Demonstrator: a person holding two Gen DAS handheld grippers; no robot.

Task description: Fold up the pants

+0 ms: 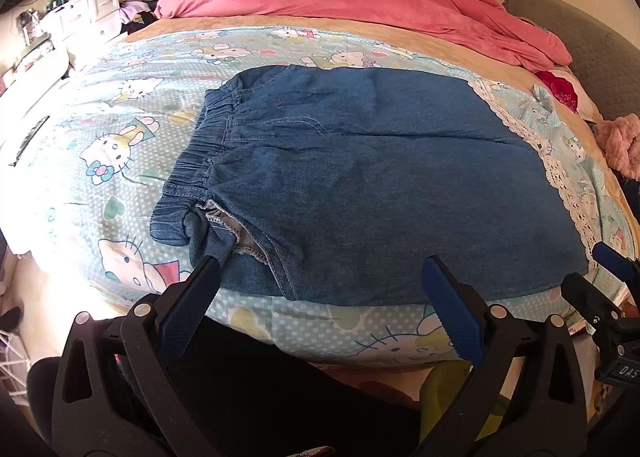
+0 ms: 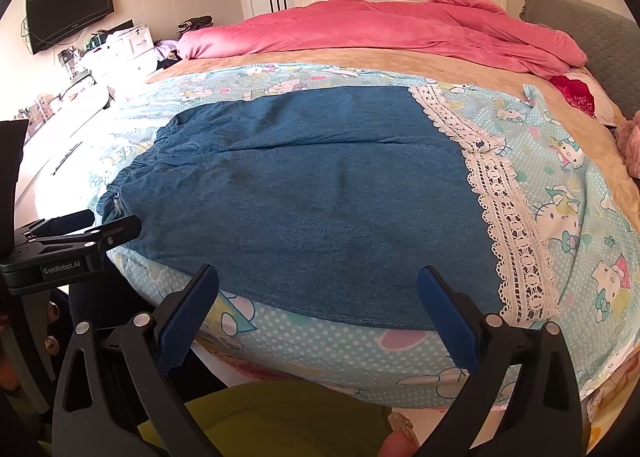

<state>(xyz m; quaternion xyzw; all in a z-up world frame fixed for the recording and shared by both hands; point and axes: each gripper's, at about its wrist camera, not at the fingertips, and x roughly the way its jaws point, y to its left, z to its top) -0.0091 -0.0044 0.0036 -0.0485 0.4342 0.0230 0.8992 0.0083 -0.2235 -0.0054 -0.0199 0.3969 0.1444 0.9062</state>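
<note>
- Left gripper (image 1: 320,269) hangs at the near edge of the bed, jaws spread wide, nothing between them, its tips just over the pants' near hem.
- Right gripper (image 2: 318,277) sits alongside, jaws spread just as wide and empty, fingertips (image 2: 430,277) over the same near edge.
- Denim pants (image 1: 360,185) lie flat on the cartoon-cat sheet (image 1: 120,145), folded into a broad blue rectangle, elastic waistband (image 1: 200,137) to the left.
- White lace trim (image 2: 504,225) runs along the pants' right edge, on the sheet.
- Pink duvet (image 1: 360,5) is bunched at the far side, well apart from the pants.
</note>
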